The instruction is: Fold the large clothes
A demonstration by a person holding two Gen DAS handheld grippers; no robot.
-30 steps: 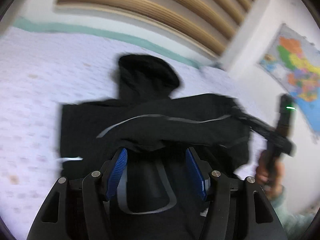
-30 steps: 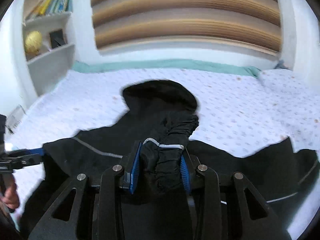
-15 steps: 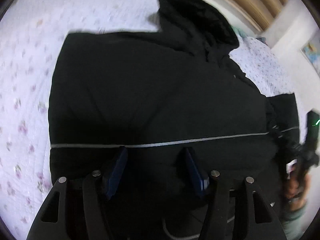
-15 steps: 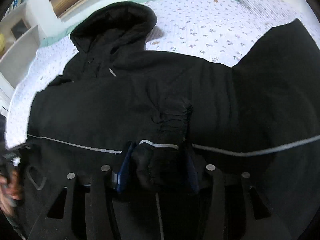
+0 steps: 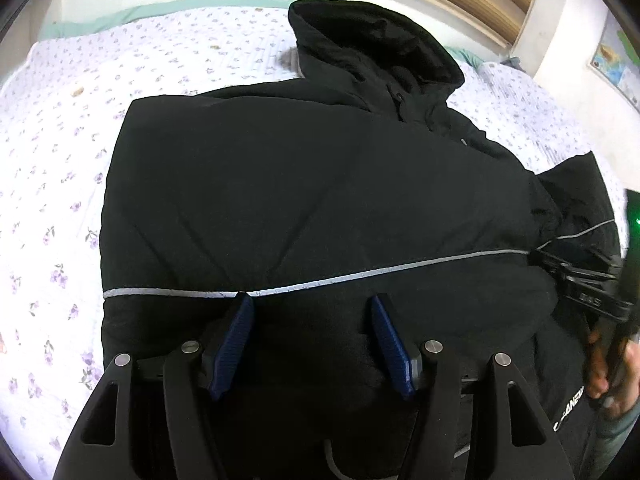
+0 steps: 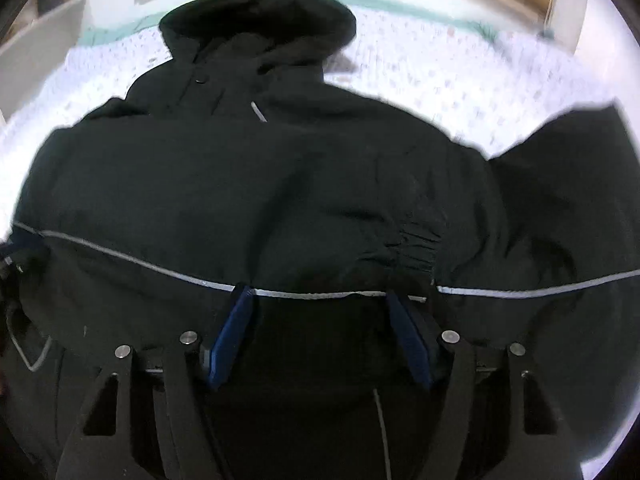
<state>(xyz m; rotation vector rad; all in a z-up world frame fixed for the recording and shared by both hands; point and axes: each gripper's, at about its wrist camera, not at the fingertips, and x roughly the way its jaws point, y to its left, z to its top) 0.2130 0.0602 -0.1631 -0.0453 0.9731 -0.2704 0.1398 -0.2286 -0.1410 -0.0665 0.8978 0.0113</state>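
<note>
A black hooded jacket (image 5: 312, 184) lies spread on the bed with its hood (image 5: 372, 40) at the far end. One sleeve with a grey reflective stripe (image 5: 400, 270) is folded across the body. My left gripper (image 5: 311, 300) sits low on that sleeve, its blue pads holding thick black fabric. In the right wrist view my right gripper (image 6: 319, 292) has its jaws opening. The gathered cuff (image 6: 416, 248) lies just beyond its right pad, free of both pads. The other sleeve (image 6: 560, 200) stretches out to the right.
A white floral bed sheet (image 5: 60, 140) surrounds the jacket. A person's hand (image 5: 608, 364) holds the right gripper at the right edge. A wall map (image 5: 616, 60) hangs at the right, and white shelves (image 6: 40, 32) stand at the left.
Both grippers came down and laid the sleeve flat across the jacket's body. The right jaws spread apart and the cuff is out from between them.
</note>
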